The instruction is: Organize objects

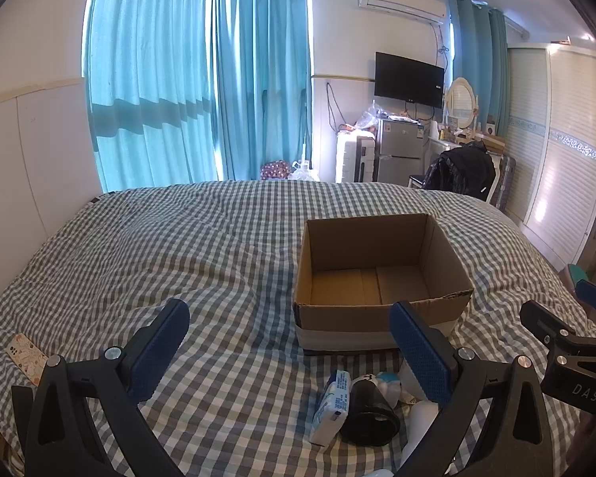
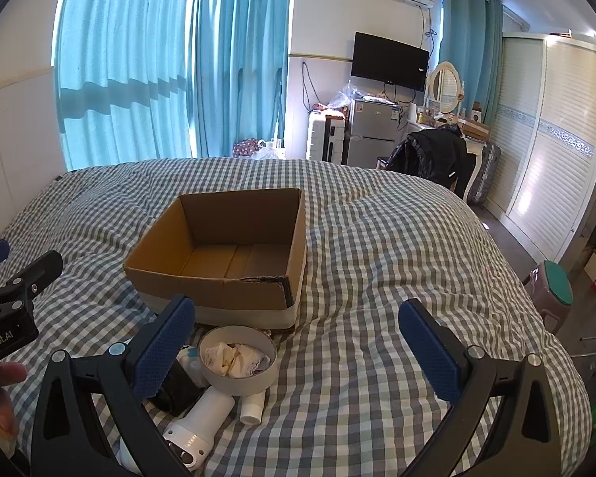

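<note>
Box [image 1: 381, 274]: open cardboard, nothing in it, on the bed [image 1: 178, 238], beyond the pile and well within reach of both tongs.

Pile: loose items on the bed just in front of the box's near wall.
- Bowl [image 2: 237, 361]: round, white, crumpled paper inside; upright, nearest the box.
- White bottle [image 2: 200, 417]: lying down, long axis running from near-left to far-right, cap end toward the camera.
- Small tube [image 2: 253, 407]: lying beside the bottle, roughly parallel.
- Black cylinder [image 1: 371, 413]: on its side, open end toward the left camera.
- Packet [image 1: 331, 407]: blue-white, standing on edge, touching the cylinder's left side.

Left tongs [image 1: 294, 338]: spread wide, holding nothing; the pile lies low and right of centre, under its right finger.

Right tongs [image 2: 298, 342]: spread wide, holding nothing; the pile lies low and left, the bowl just inside its left finger.

Judgement: right tongs sit nearer the bowl, left nearer the packet and cylinder. Either must drop and swing inward before closing. Box lies straight ahead of the pile.

Phone case [image 1: 26, 357]: patterned, flat, far left, apart from the rest.
</note>
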The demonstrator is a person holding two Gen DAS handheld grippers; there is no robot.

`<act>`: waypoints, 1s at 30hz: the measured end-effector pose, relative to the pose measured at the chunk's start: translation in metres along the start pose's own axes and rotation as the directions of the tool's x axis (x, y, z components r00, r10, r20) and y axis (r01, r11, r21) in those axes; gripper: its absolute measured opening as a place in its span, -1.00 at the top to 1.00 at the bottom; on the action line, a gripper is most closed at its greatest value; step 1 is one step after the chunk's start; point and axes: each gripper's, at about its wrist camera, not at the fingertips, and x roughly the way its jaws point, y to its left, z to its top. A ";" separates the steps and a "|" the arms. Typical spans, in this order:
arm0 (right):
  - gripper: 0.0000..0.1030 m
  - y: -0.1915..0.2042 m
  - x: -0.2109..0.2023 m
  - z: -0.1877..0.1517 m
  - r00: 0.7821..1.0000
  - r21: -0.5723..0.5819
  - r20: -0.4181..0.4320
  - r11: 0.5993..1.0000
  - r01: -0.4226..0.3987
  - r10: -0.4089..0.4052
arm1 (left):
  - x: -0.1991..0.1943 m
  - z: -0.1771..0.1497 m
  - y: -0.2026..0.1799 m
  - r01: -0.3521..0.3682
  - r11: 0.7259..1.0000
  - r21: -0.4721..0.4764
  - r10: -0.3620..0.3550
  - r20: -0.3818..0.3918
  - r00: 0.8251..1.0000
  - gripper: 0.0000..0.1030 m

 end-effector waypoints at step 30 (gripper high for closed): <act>-0.99 0.002 -0.002 0.001 1.000 -0.014 0.001 1.000 -0.007 0.007 | -0.006 0.001 -0.005 0.022 1.000 0.011 -0.022 -0.001 1.000 -1.00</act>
